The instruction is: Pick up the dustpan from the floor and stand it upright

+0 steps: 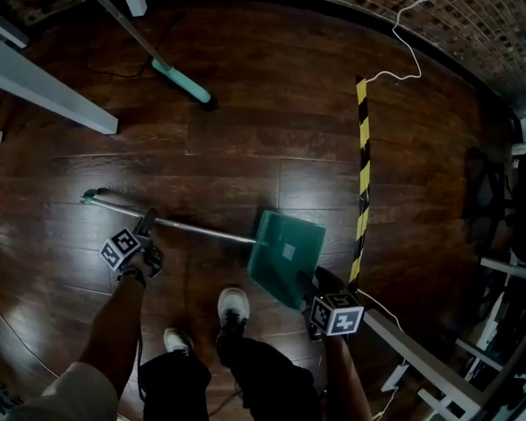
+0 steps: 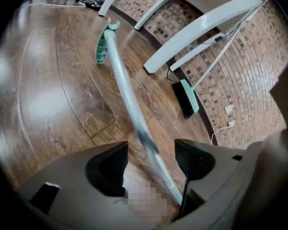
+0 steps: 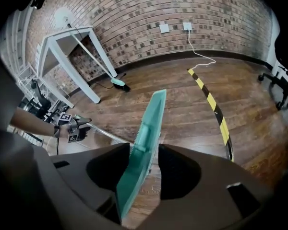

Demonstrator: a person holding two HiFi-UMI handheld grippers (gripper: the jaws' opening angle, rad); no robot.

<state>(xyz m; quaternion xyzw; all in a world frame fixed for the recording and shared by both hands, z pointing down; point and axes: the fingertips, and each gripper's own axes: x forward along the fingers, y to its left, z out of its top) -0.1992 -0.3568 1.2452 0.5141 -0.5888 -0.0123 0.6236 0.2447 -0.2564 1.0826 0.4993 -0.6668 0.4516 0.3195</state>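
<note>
A teal dustpan lies on the dark wood floor, and its long metal handle runs off to the left. My left gripper straddles the handle about midway. In the left gripper view the handle passes between the wide jaws of that gripper, nearer the right one, and neither jaw presses on it. My right gripper is at the pan's near right edge. In the right gripper view the pan's rim fills the gap of that gripper, and both jaws look in contact with it.
A teal-headed broom leans by a white table frame at the back left. A yellow-and-black striped strip runs along the floor right of the pan. A white cable leads to a wall socket. The person's shoes stand just behind the pan.
</note>
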